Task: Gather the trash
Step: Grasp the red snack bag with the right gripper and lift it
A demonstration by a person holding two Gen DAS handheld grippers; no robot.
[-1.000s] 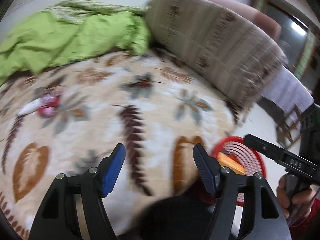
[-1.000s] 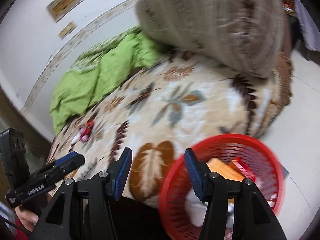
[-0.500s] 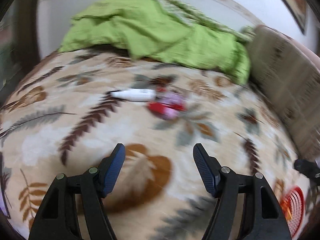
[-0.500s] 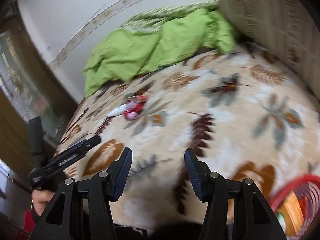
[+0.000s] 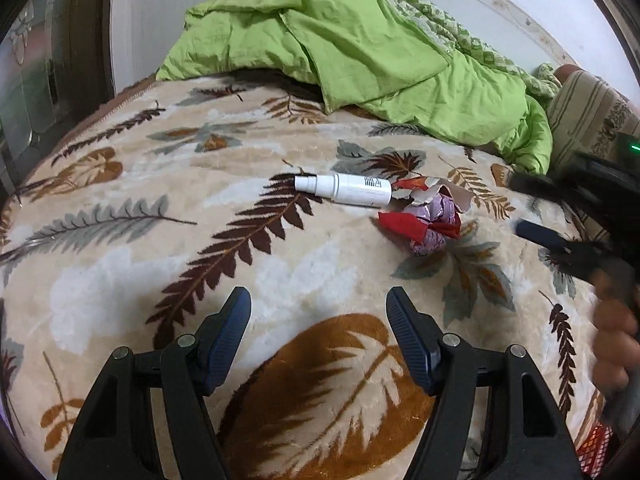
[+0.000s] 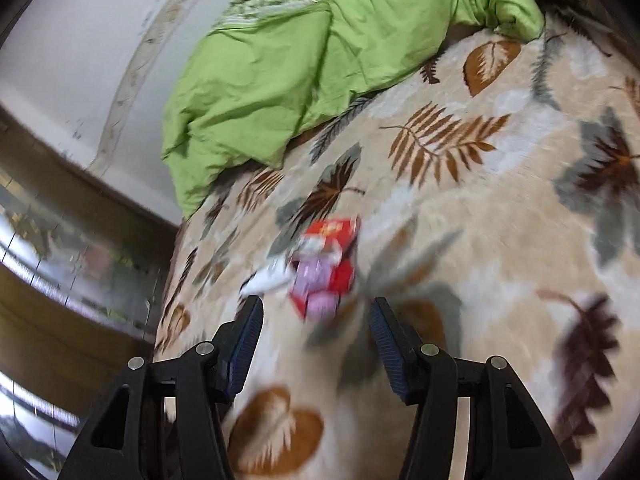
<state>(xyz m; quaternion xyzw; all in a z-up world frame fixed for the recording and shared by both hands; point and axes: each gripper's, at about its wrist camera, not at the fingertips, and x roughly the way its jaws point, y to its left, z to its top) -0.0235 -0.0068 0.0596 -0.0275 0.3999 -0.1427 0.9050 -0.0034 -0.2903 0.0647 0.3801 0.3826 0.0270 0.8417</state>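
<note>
A white plastic bottle [image 5: 346, 189] lies on its side on the leaf-patterned bedspread [image 5: 168, 216]. Touching its right end is a crumpled heap of red and pink wrappers [image 5: 430, 222]. My left gripper [image 5: 319, 322] is open and empty, hovering above the bedspread short of the trash. My right gripper [image 6: 316, 322] is open and empty, just in front of the same wrappers [image 6: 324, 272] and bottle [image 6: 268, 278], which are blurred there. The right gripper also shows at the right edge of the left wrist view [image 5: 576, 216].
A rumpled green blanket [image 5: 352, 48] lies at the head of the bed. A striped brown pillow [image 5: 588, 120] sits at the right. The rim of a red basket [image 5: 596, 446] shows at the bottom right, off the bed. A dark wooden cabinet [image 6: 60, 280] stands left of the bed.
Both grippers have swung away from the red basket and across the bed toward the bottle and wrappers. The trash now lies close in front of the right gripper.
</note>
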